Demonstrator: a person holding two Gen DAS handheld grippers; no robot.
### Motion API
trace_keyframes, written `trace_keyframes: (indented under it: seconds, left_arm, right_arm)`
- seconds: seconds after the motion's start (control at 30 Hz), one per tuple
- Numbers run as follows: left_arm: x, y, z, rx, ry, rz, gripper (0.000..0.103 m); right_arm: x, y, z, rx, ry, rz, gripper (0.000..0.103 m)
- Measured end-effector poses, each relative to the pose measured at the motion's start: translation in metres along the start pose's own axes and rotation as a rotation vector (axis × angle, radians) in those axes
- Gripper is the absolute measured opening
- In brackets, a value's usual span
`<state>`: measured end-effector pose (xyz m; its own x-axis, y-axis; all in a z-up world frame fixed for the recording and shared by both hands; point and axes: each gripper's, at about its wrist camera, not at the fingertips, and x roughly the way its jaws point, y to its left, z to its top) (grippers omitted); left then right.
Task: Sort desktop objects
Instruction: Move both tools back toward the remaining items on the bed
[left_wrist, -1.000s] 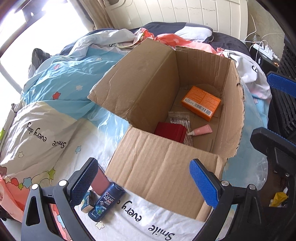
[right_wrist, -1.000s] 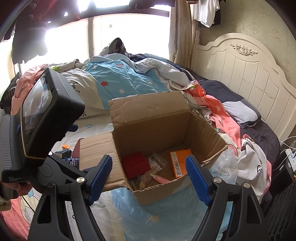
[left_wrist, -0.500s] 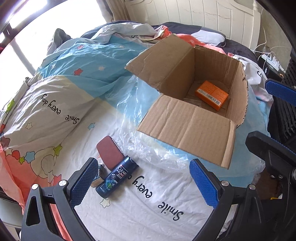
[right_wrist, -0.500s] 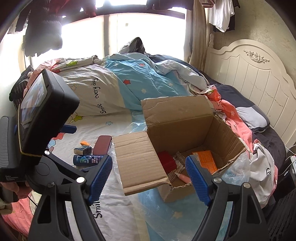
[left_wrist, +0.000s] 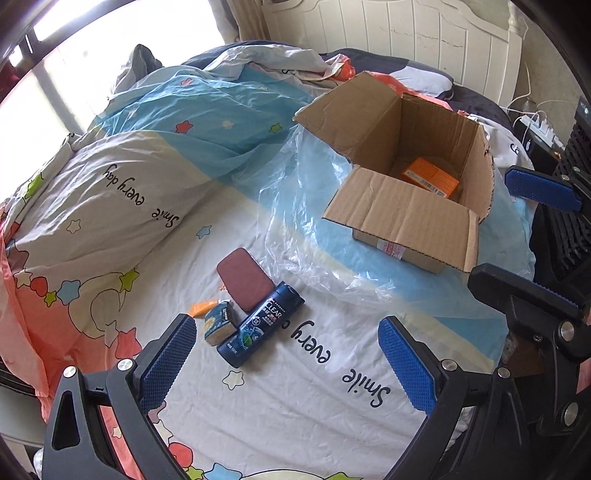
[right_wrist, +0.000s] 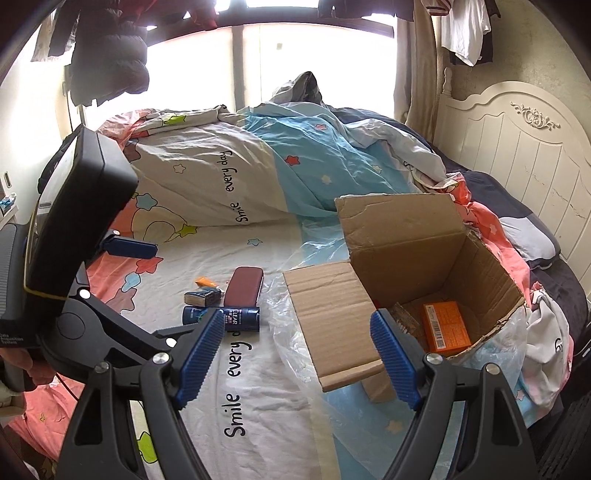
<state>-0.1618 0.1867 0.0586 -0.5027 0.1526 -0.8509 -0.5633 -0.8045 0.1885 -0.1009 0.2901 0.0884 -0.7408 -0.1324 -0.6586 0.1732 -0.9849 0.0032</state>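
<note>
Both tongs pulled back from cardboard box (left_wrist: 402, 221); left gripper (left_wrist: 288, 354) & right gripper (right_wrist: 299, 354) wide, empty, w/ shampoo bottle (left_wrist: 260, 323) near.

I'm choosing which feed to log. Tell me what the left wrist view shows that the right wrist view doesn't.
Only the left wrist view: a white power strip with cables by the headboard, and a label on the box's outer wall.
Only the right wrist view: clothes hanging at the window.
Both: the open cardboard box holding an orange carton, the CLEAR bottle, the maroon case, and open, empty claws.
</note>
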Motion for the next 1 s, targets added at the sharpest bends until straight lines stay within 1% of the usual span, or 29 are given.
trace_keyframes:
  seconds: [0.2, 0.57, 0.87, 1.0]
  left_arm:
    - [0.006, 0.008, -0.013, 0.008, 0.015, -0.007, 0.101]
    - [0.030, 0.033, -0.034, -0.039, 0.061, 0.002, 0.101]
    - [0.038, 0.052, -0.056, -0.069, 0.067, -0.003, 0.101]
    - [0.036, 0.061, -0.064, -0.083, 0.052, -0.009, 0.101]
  right_arm:
    - [0.010, 0.011, -0.001, -0.004, 0.019, 0.018, 0.079]
    - [0.034, 0.034, -0.007, -0.028, 0.053, 0.069, 0.079]
    - [0.054, 0.045, -0.013, -0.039, 0.081, 0.093, 0.079]
    - [0.064, 0.049, -0.017, -0.035, 0.100, 0.108, 0.079]
